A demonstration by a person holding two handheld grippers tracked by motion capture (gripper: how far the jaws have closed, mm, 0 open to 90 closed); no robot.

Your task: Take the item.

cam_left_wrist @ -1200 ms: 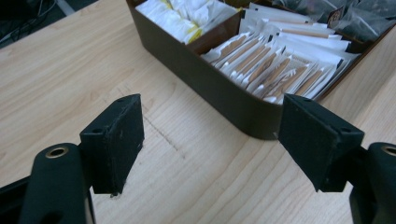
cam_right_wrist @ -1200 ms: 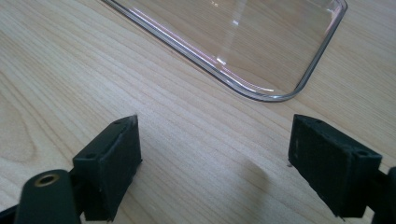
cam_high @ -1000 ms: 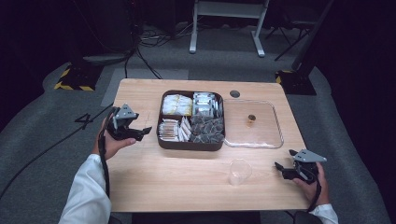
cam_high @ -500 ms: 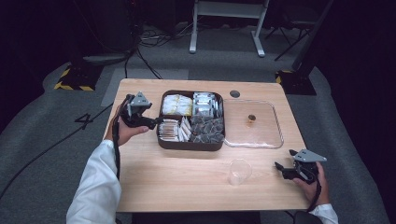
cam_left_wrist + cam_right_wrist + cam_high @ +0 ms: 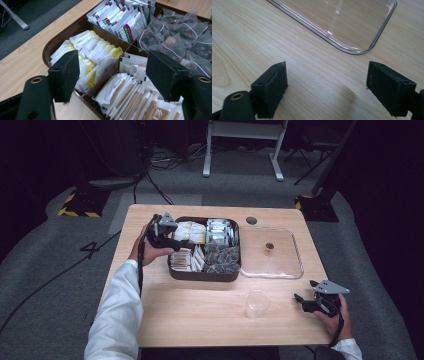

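Note:
A dark brown tray with several compartments stands mid-table. It holds yellow-tagged white sachets, red-and-green labelled packets, mesh tea bags and tan stick packets. My left gripper hovers at the tray's left rim, pointing over the sachets. The left gripper is open, with nothing pressed between the pads. My right gripper rests near the table's front right corner. The right gripper stands open over bare wood, holding nothing.
A clear lid with a small brown knob lies flat to the right of the tray; its rounded corner lies just beyond my right jaws. A clear plastic cup stands near the front edge, left of my right gripper.
My left hand has moved right and away from the table's left edge, up to the tray's left rim. The right hand has not moved.

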